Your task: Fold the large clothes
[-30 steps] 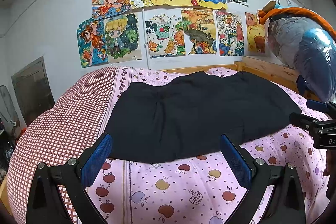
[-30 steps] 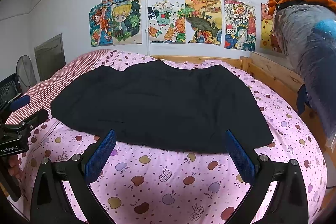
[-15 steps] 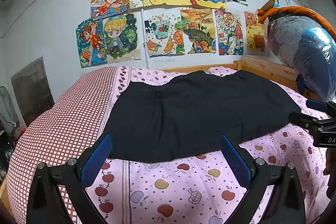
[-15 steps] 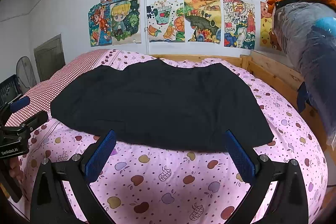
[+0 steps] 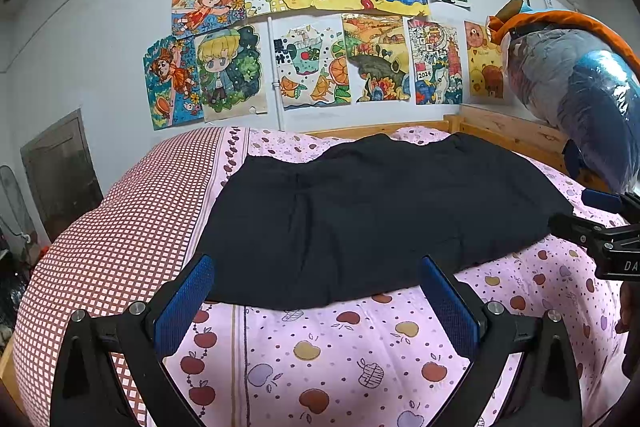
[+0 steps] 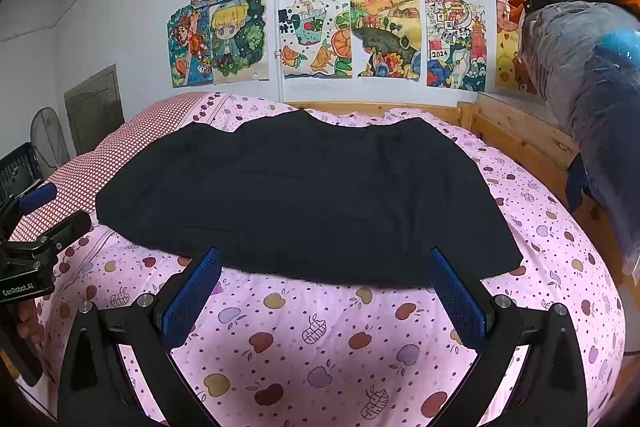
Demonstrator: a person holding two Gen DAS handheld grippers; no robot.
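Note:
A large black garment [image 5: 372,211] lies spread flat on the pink apple-print bed cover [image 5: 348,351]; it also shows in the right wrist view [image 6: 308,195]. My left gripper [image 5: 316,279] is open and empty, hovering just before the garment's near hem at its left part. My right gripper [image 6: 326,273] is open and empty, just before the near hem at its right part. Each gripper shows at the edge of the other's view: the right one [image 5: 600,227] and the left one [image 6: 40,215].
A red-checked cover [image 5: 120,227] lies on the bed's left side. A wooden bed frame [image 6: 520,143] runs along the back and right. A plastic-wrapped bundle [image 5: 576,95] hangs at the right. Drawings [image 5: 320,27] cover the wall behind.
Both grippers have drifted very slightly. The garment has not moved.

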